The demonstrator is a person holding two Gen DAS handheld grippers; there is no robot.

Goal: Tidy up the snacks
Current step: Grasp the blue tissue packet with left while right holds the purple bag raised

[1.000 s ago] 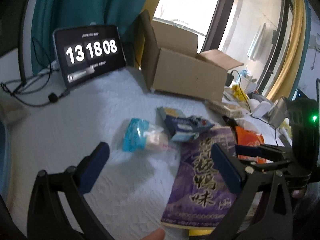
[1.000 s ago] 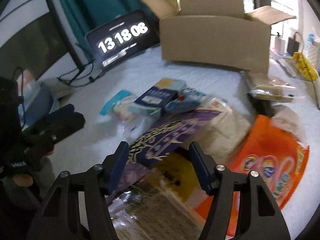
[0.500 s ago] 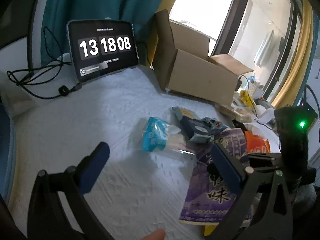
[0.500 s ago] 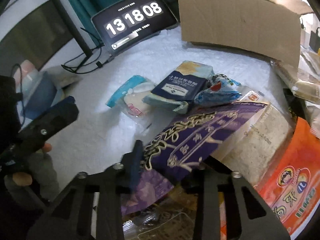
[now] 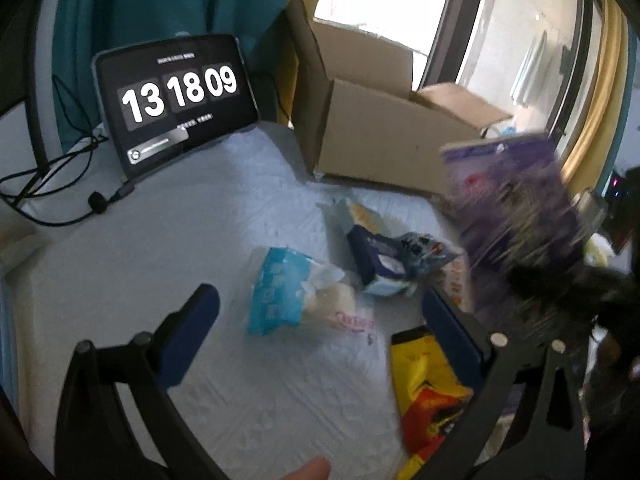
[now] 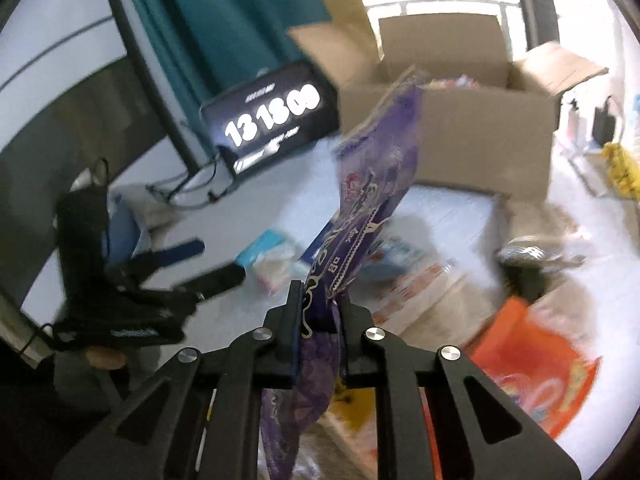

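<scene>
Left wrist view: the left gripper (image 5: 316,312) hung low over the white tabletop (image 5: 160,264), its jaws spread wide with nothing between them. Just beyond the jaws lay a light-blue snack packet (image 5: 280,292), and behind that, towards the cardboard box (image 5: 384,136), a dark-blue packet (image 5: 376,252) leaned on a small pile. A yellow-and-red bag (image 5: 424,384) lay just inside the right-hand jaw. The purple bag (image 5: 516,208) was up in the air, blurred, in front of the cardboard box's right end, with the dark shape of the other tool under it. To the left of the cardboard box a tablet (image 5: 176,100) stood propped, reading 13 18 09.

Right wrist view: the right gripper (image 6: 320,312) had its jaws pressed together on the purple bag (image 6: 368,184), pinching it near its lower part, and the bag stood nearly upright, its top edge reaching up in front of the cardboard box (image 6: 480,132). An orange bag (image 6: 536,364) lay on the tabletop on the near side of the cardboard box. The left gripper (image 6: 212,260) showed well to the left of the cardboard box, jaws apart.
</scene>
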